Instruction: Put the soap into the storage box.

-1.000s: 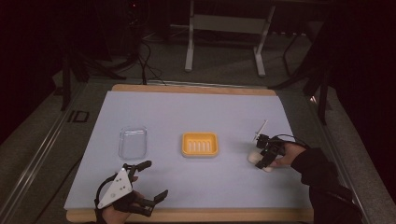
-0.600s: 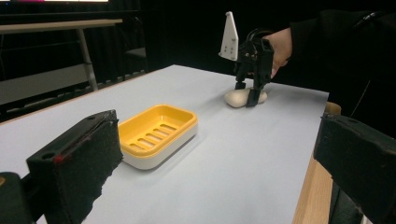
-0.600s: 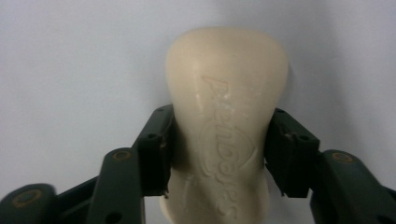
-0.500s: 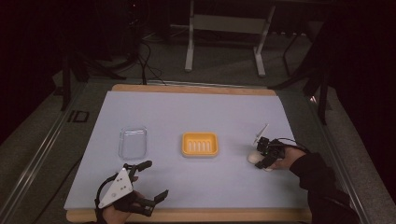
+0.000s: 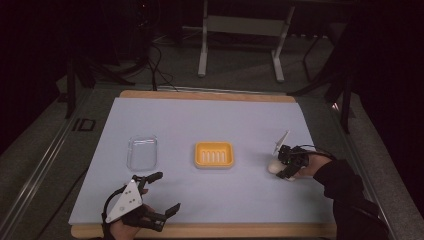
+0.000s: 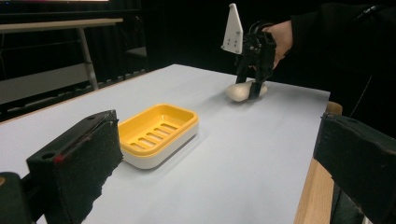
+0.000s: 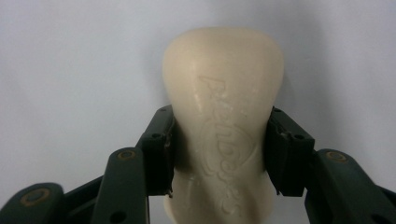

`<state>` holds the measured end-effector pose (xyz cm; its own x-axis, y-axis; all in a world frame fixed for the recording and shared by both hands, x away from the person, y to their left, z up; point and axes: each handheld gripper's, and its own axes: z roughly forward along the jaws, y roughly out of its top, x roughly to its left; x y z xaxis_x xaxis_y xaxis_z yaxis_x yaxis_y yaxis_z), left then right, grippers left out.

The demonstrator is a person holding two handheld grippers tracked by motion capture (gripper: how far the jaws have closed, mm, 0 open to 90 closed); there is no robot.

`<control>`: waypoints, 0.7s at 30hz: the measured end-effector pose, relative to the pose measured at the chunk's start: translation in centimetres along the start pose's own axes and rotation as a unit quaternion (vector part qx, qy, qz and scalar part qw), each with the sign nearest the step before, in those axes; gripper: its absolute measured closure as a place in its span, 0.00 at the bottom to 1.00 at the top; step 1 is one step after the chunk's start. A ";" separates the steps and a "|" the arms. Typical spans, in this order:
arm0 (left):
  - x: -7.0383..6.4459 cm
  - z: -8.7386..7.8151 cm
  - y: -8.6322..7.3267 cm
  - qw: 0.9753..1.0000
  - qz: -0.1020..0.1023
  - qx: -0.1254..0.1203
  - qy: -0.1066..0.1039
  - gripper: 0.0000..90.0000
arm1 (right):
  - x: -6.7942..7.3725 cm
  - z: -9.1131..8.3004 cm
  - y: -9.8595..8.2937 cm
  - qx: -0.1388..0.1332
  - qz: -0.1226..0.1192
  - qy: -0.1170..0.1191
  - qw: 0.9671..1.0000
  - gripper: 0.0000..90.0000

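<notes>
Cream oval bar of soap lies on the pale blue tabletop, right of centre, well apart from the yellow slotted plastic soap dish. Embossed script on its top face; letters too soft to read with certainty.

Right gripper: its black fingers now press both flanks of the bar, gripping it. A second ago the gripper sat a little higher over it; it has since settled lower. Judgement: grasp made, lift and carry toward the dish likely next.

Left gripper idles near the front edge, fingers spread wide, holding nothing. Clear rectangular plastic lid lies left of the dish.
</notes>
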<state>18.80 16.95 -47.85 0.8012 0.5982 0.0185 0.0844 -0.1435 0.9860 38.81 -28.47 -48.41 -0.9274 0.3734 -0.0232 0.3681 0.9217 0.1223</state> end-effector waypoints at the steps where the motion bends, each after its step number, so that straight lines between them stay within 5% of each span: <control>1: 0.0 0.0 0.0 1.000 0.000 0.000 0.000 0.01 | 0.1 -0.1 0.0 -0.002 -0.007 -0.001 1.000 0.55; 8: 0.0 -0.1 0.0 1.000 0.001 -0.001 -0.001 0.01 | 0.4 -1.0 0.3 -0.006 -0.049 0.011 0.999 0.55; 21: -0.1 0.0 0.0 1.000 0.001 0.000 -0.003 0.01 | 0.3 -3.0 1.7 -0.013 -0.080 0.020 0.997 0.55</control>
<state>18.70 16.93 -47.85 0.8045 0.5936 0.0205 0.0821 -0.1454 0.9860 38.92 -27.13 -45.24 -0.9762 0.2167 -0.0054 0.2136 0.9661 0.1451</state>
